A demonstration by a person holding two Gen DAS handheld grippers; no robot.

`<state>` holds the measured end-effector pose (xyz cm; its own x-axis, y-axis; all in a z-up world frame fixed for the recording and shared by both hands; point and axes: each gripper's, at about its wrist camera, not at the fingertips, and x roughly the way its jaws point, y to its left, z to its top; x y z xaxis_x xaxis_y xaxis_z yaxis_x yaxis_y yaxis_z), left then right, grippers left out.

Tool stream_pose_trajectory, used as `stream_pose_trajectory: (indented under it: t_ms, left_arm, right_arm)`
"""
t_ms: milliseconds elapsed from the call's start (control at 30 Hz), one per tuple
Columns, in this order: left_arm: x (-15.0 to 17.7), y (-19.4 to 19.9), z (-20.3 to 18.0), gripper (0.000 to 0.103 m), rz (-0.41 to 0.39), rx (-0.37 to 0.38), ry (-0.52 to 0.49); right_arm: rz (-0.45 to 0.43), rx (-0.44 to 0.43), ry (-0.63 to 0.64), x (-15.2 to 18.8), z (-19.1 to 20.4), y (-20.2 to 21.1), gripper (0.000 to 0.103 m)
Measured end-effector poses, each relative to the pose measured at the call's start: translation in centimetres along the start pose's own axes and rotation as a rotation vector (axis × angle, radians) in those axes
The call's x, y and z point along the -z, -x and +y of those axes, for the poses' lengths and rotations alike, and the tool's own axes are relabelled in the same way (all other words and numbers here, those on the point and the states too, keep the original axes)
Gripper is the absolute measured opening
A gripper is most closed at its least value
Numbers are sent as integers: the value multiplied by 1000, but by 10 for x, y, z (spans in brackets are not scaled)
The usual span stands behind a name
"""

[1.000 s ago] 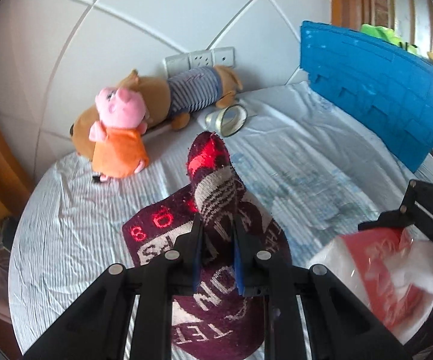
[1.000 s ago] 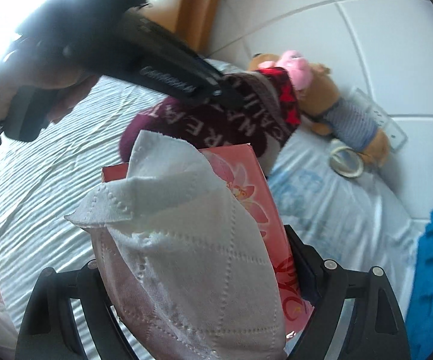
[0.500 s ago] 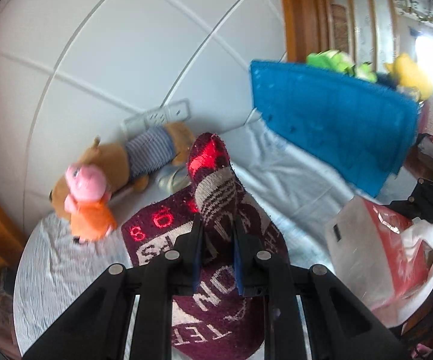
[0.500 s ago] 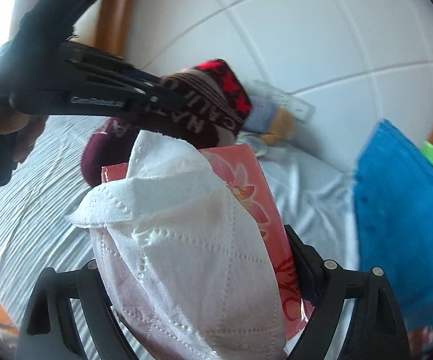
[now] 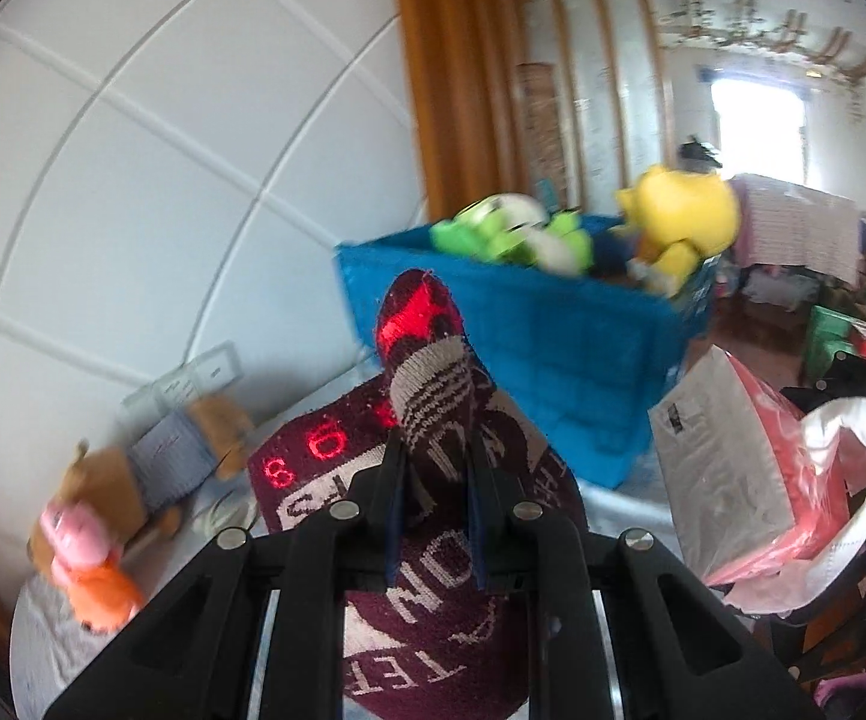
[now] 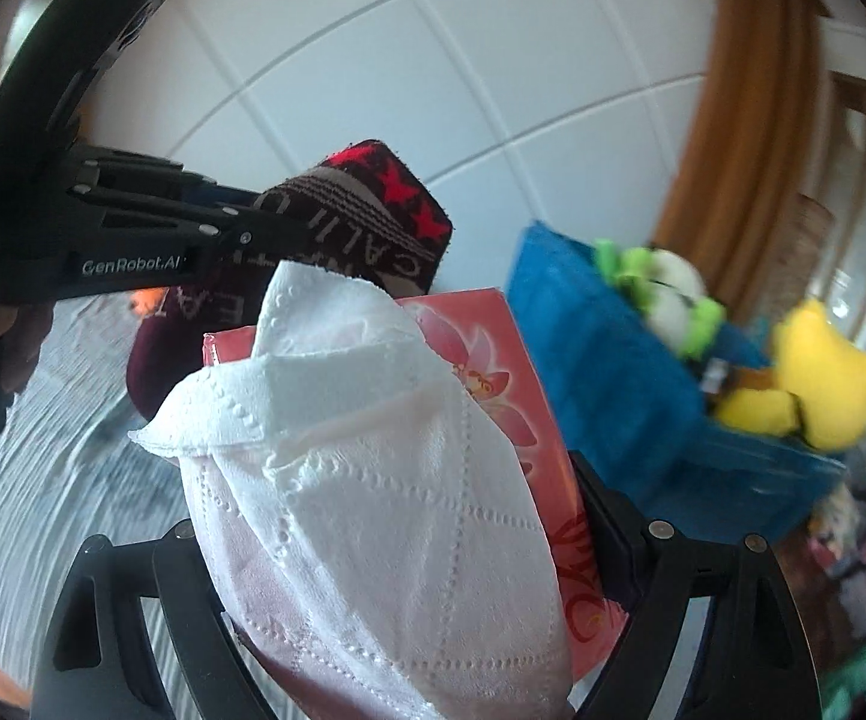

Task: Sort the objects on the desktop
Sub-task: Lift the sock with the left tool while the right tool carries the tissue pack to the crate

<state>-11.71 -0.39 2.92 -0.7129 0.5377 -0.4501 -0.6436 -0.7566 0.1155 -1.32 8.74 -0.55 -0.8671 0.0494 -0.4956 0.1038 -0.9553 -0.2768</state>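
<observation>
My left fingers (image 5: 433,468) pinch the maroon sock (image 5: 433,600); my right fingers (image 6: 384,540) clamp the pink tissue pack (image 6: 493,372).

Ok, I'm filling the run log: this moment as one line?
left gripper: shut on maroon lettered sock | right gripper: shut on pink tissue pack | both held up near blue fabric bin

Striped cloth-covered table (image 5: 48,648) under plush toys (image 5: 132,492), blue bin (image 5: 553,360).
</observation>
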Motion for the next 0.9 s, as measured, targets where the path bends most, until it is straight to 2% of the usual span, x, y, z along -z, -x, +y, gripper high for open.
stream_pose_trajectory:
  t_ms: [167,333,667,767,900]
  left_arm:
    - [-34,-7,-29,17,-42,71,-54]
    - [-72,-16,-51,17,-82,97,-101]
    - [-167,-75,-93,17,-150,73,-148]
    - [-199,-105,-101,17,-162,51,-145]
    - [-232,-146,-108,17,-146,20,-144]
  right_arm:
    - [-12,89,-57,-7,-24,20,88]
    - [-54,141,-88,-25,-62,17,88]
    - [-159,221,-98,-74,-156,28,88]
    - [-178,243,-74,-96,-195,14,89]
    - [-170,226,-90,-123,-260,-23,89]
